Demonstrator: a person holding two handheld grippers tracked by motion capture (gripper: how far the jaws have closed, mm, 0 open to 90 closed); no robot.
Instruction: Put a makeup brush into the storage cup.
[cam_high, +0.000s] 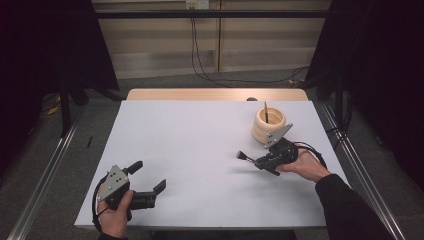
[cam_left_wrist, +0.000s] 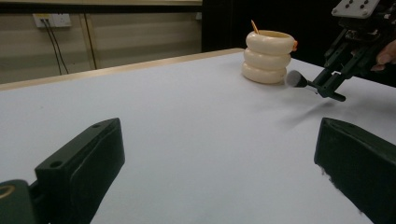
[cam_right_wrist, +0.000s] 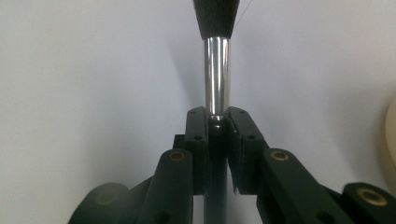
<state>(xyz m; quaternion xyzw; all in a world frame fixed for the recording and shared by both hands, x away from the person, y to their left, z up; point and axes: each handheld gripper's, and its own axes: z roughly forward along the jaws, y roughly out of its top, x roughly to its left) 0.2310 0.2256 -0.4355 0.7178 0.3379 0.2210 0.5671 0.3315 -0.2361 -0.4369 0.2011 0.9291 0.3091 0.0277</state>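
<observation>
A makeup brush (cam_high: 244, 157) with dark bristles, a shiny metal ferrule (cam_right_wrist: 217, 70) and a black handle is held just above the white table (cam_high: 200, 140). My right gripper (cam_high: 261, 161) is shut on its handle, and its jaws clamp just below the ferrule in the right gripper view (cam_right_wrist: 217, 122). The brush head (cam_left_wrist: 295, 78) points left, away from the cream ribbed holder (cam_high: 269, 125). A thin stick (cam_high: 266, 111) stands in that holder. At the table's front left my left gripper (cam_high: 148, 175) rests open, its jaws (cam_left_wrist: 219, 154) wide apart with nothing between them.
The holder (cam_left_wrist: 267, 56) stands near the table's right back part, just behind the right hand. A wooden strip (cam_high: 215, 94) borders the far edge. Metal rails (cam_high: 45, 170) run along the floor at both sides, and cables lie beyond the table.
</observation>
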